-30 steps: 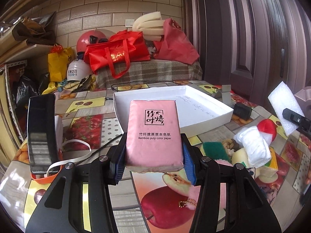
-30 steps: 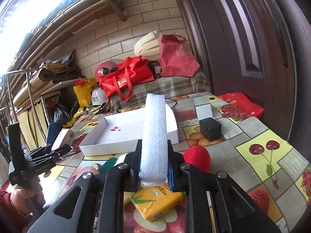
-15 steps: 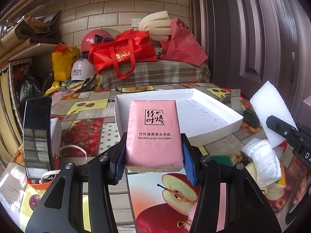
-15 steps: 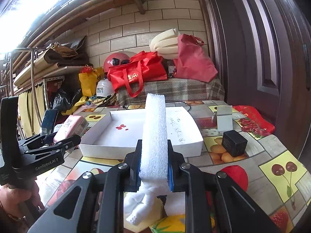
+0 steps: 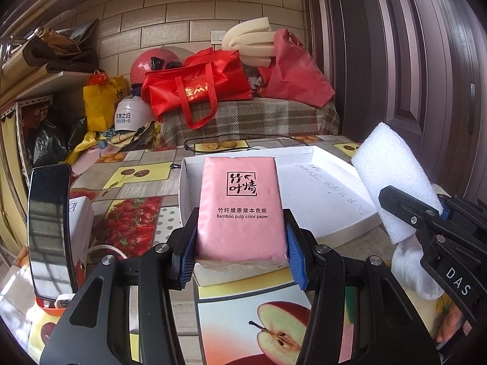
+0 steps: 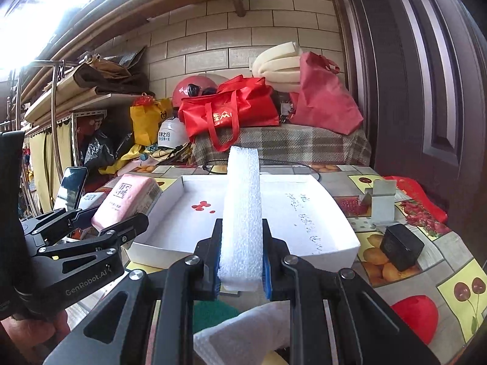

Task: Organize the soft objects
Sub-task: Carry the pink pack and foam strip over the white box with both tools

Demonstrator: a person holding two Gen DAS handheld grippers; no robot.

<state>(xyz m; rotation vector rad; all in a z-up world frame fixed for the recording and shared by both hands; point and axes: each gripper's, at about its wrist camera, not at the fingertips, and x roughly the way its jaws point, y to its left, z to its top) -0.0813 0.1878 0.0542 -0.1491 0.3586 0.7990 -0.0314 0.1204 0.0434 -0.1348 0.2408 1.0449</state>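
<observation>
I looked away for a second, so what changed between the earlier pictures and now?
Both grippers advanced toward the shallow white cardboard tray. The left gripper stays clamped on the pink tissue pack, the right gripper on the white foam block. Nothing was released; the tray remains empty.

Place: a cluttered home storage or entry room, lived-in, not a lab.
Walls: beige brick-pattern tile wall at the back; dark panelled wooden door on the right.
Table: covered by a fruit-print oilcloth with cherries, oranges and apples.
Bench: a plaid-covered bench against the wall, piled with a red shopping bag, a pink helmet and rolled foam.
Shelves: metal rack on the left holding boards and bags.
</observation>
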